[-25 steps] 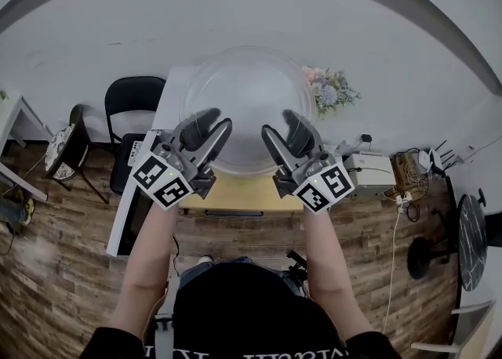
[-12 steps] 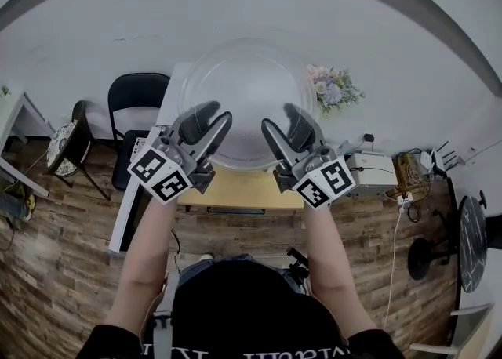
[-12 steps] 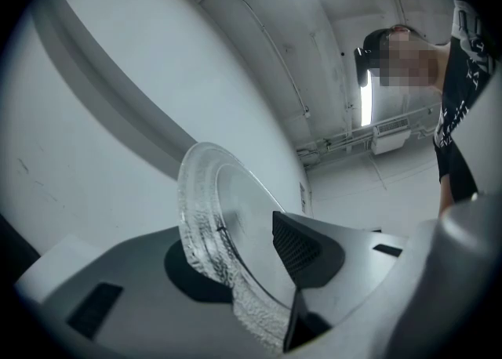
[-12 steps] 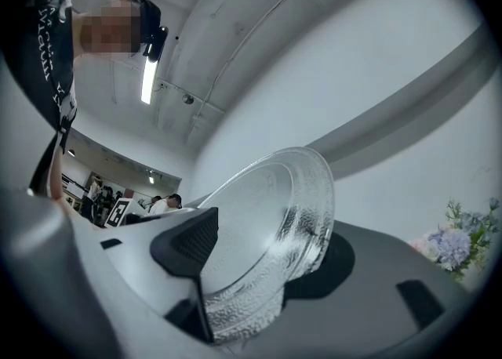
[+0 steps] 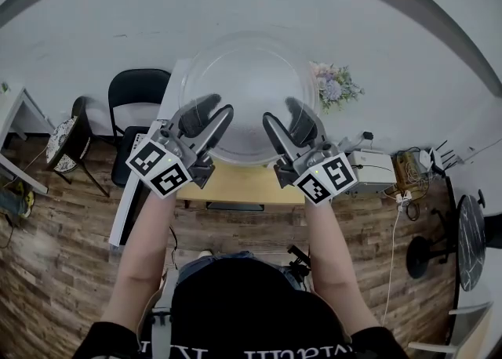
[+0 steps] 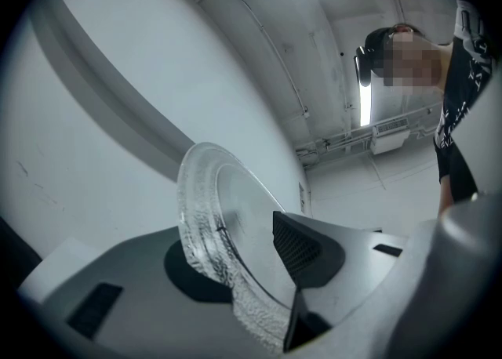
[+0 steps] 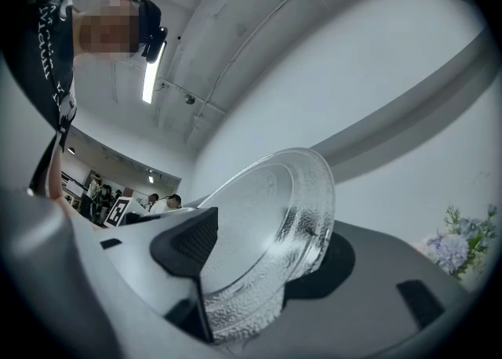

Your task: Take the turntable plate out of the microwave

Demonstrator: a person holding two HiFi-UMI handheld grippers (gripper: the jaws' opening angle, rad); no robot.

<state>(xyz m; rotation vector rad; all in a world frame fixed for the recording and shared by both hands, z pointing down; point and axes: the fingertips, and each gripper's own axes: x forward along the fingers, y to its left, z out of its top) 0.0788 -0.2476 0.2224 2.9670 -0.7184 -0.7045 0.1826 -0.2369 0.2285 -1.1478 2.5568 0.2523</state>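
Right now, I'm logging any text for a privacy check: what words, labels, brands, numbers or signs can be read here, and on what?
No text can be read.
White print on the black shirt: cut off and blurred, unreadable.
The marker cubes: black-and-white square patterns, no words.
The turntable plate: clear glass, no label visible.

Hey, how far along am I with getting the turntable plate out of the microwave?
Done: the turntable plate is out, held up in the air in front of the wall.
In hand: the left tongs and the right tongs each clamp its near rim, one on each side.
Left: setting it down. It rests on nothing yet, and these views don't show where it should go.
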